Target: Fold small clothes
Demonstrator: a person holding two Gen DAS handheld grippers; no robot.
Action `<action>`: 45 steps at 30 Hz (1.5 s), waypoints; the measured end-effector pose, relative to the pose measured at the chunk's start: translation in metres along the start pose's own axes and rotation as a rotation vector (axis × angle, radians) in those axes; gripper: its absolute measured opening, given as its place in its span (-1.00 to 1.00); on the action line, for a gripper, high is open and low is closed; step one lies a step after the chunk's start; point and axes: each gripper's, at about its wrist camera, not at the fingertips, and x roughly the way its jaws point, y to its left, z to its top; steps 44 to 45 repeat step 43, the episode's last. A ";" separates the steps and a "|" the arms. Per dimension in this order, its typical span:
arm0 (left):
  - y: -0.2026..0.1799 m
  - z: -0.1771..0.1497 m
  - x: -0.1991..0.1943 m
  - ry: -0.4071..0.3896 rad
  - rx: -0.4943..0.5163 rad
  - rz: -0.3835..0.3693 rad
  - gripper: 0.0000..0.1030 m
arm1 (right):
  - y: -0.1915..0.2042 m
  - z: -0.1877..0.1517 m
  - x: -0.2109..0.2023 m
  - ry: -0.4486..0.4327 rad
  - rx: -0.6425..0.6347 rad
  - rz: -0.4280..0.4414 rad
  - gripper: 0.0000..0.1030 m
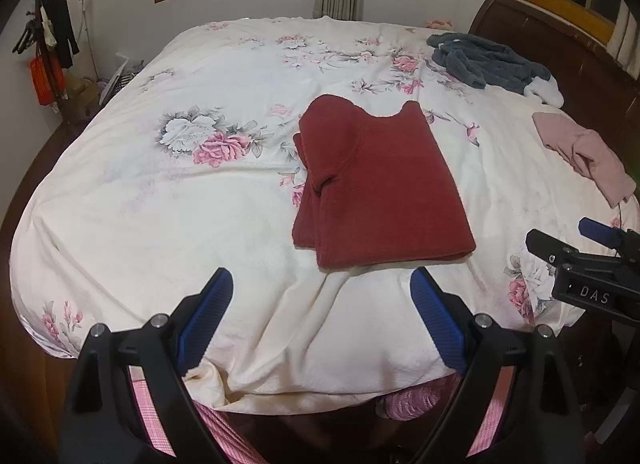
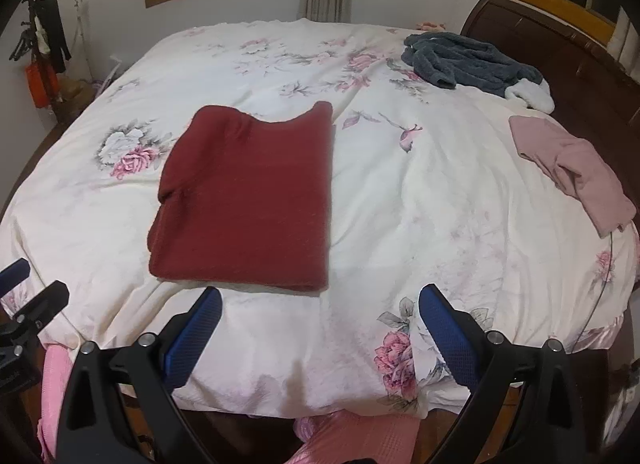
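Far left, beyond the bed edge: a coat rack [image 1: 48,44] hung with dark things, against the wall and well apart from the work. Then a wide stretch of bare floral bedspread [image 1: 160,204], flat save for shallow creases — plenty of room on that side for swinging an arm or laying out another garment.

Left gripper [image 1: 322,316] hovering just off the near edge of the bed, jaws spread wide, nothing between the blue pads. Directly ahead, the red sweater [image 1: 380,184], lying near the middle of the bedspread: already doubled into a tidy rectangle, neckline at the far end, one sleeve tucked along its left side, near hem close to the bed edge. Probably a folding step just finished on this piece, with one more fold left at most. Next move, by that reading: either taking the near hem with both grippers and carrying it toward the neckline, or leaving it and reaching for a fresh garment.

Right gripper [image 2: 320,328] likewise off the near edge, jaws fully apart, empty; open bedspread ahead of it, to the right of the sweater.

Further right, near the bed's right edge, a pink garment [image 2: 576,172], crumpled and partly hanging over. At the far right corner, by the dark wooden headboard [image 2: 560,48], a grey-blue fleecy garment [image 2: 468,60], bunched. Both unfolded, both a long reach across; less room there, with the headboard close behind.
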 end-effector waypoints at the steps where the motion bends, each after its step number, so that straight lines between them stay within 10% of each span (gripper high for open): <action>1: 0.000 0.000 0.001 0.002 0.001 0.001 0.74 | 0.000 0.000 0.001 0.000 0.000 0.001 0.92; 45: -0.009 -0.003 0.024 0.024 0.025 0.044 0.74 | -0.010 -0.006 0.028 0.059 0.048 0.010 0.92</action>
